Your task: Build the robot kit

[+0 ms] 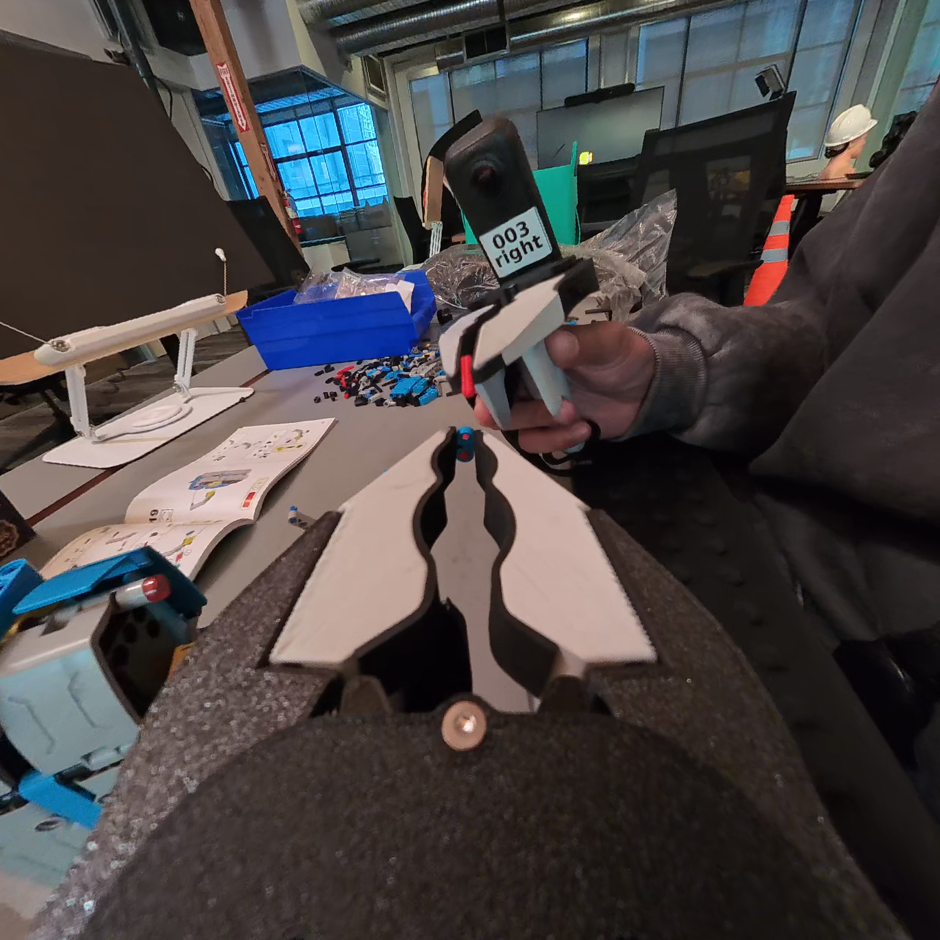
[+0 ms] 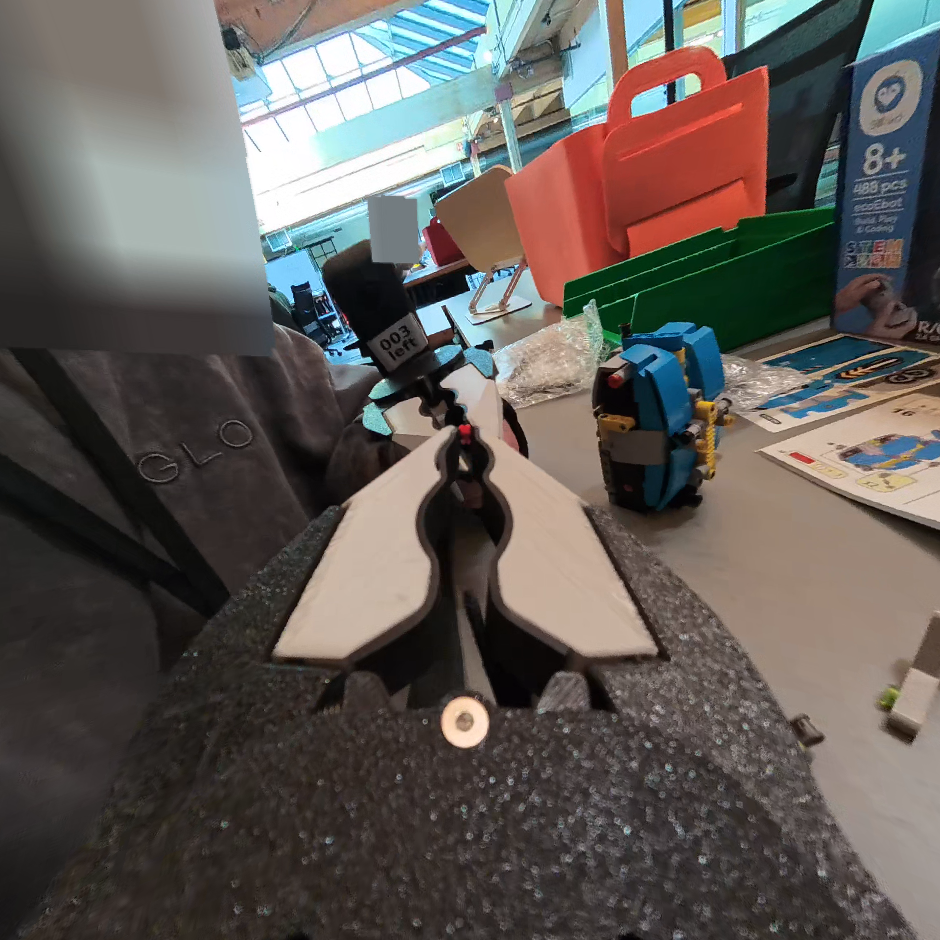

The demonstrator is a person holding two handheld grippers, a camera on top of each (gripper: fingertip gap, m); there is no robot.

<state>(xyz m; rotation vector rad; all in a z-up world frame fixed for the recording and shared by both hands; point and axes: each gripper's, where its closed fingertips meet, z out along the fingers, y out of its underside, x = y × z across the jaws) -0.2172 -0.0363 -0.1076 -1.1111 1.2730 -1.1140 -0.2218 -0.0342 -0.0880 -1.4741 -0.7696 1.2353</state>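
Note:
My left gripper [image 1: 464, 438] is shut on a small blue connector piece [image 1: 465, 446] with red dots, held above the grey table [image 1: 386, 458]. My right gripper [image 2: 464, 436] is shut on a small red pin [image 2: 464, 432]. In the left wrist view the right gripper [image 1: 469, 381] hangs just above and beyond the blue piece, with the red pin [image 1: 466, 375] at its tips and a hand [image 1: 595, 376] on its handle. In the right wrist view the left gripper [image 2: 450, 404] faces mine, its tips close behind the red pin. The two held pieces are close together but apart.
A blue bin [image 1: 335, 325], a pile of loose pieces [image 1: 391, 381], an open booklet [image 1: 229, 483] and a white stand [image 1: 127, 356] lie ahead on the left. A blue and grey brick model [image 2: 661, 417] stands by sticker sheets [image 2: 839, 386], a green bin [image 2: 712, 285], an orange bag [image 2: 661, 193] and a blue box [image 2: 890, 178]. The grippers are tip to tip, or close to it.

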